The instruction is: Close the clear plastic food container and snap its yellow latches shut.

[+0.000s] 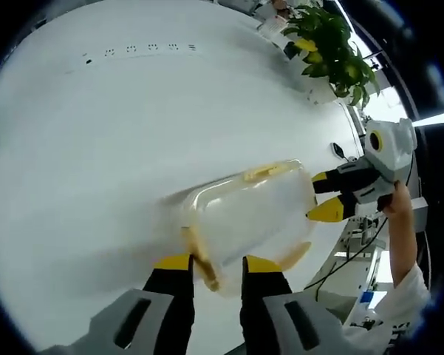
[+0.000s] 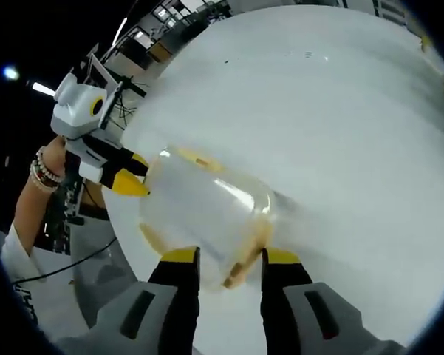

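Here the container [image 1: 247, 214] is judged light, stiff and slippery; both grippers' [image 1: 218, 265] [image 2: 230, 259] fingers are spread, each straddling an end latch [image 1: 201, 259].

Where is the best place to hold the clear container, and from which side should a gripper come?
Probably at its short ends. The clear container lies lengthwise between the two grippers, with a yellow latch at the end beside the left gripper. The right gripper faces the opposite end. Each should come straight in along the long axis.
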`<action>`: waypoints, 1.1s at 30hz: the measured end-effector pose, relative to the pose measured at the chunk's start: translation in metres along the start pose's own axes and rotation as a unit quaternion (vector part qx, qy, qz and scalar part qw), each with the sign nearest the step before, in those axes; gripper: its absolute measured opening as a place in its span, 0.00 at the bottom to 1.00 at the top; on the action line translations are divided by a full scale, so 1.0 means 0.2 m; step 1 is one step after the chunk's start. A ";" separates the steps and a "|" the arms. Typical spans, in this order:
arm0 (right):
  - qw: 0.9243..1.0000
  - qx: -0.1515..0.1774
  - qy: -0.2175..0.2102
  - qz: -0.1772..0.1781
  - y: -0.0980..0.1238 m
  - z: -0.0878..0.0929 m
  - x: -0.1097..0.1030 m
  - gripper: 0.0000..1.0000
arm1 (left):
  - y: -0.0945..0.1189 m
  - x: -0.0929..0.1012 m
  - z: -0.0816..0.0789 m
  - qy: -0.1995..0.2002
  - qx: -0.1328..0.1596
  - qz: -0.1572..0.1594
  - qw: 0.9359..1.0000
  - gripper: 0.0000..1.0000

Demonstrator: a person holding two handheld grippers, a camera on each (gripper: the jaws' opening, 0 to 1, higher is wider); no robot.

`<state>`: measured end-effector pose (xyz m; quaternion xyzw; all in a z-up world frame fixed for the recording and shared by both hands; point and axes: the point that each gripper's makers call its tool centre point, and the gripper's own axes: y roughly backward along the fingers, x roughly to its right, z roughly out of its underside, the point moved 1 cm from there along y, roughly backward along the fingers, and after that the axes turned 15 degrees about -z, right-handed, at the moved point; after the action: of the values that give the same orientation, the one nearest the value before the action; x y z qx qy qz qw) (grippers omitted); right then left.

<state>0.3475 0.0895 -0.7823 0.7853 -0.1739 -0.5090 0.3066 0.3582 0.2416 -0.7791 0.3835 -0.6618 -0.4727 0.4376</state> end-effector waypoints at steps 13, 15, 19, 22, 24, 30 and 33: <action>1.000 0.004 -0.003 -0.024 0.00 0.01 -0.03 0.24 | 0.01 -0.06 0.02 0.004 0.003 0.001 1.000 0.15; 1.000 0.005 -0.003 -0.021 0.01 0.01 -0.03 0.25 | 0.01 -0.07 0.02 0.004 0.004 0.001 1.000 0.16; 1.000 0.003 -0.001 -0.020 0.03 0.02 -0.03 0.25 | 0.00 -0.07 0.02 0.001 0.005 0.000 1.000 0.16; 1.000 0.002 0.001 -0.017 0.03 0.03 -0.03 0.26 | 0.00 -0.07 0.02 0.000 0.007 0.000 1.000 0.16; 1.000 0.000 0.001 -0.017 0.04 0.03 -0.03 0.26 | 0.00 -0.07 0.02 -0.002 0.010 -0.003 1.000 0.16; 1.000 -0.005 0.013 -0.019 0.05 0.04 -0.01 0.28 | 0.01 -0.06 0.03 -0.008 0.033 -0.004 0.999 0.17; 0.999 -0.009 0.041 -0.014 0.05 0.02 0.00 0.29 | 0.02 -0.05 0.01 -0.046 0.050 -0.017 0.998 0.18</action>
<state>0.3443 0.0797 -0.7766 0.8053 -0.1459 -0.4817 0.3133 0.3604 0.2528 -0.7786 0.3936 -0.6979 -0.4634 0.3785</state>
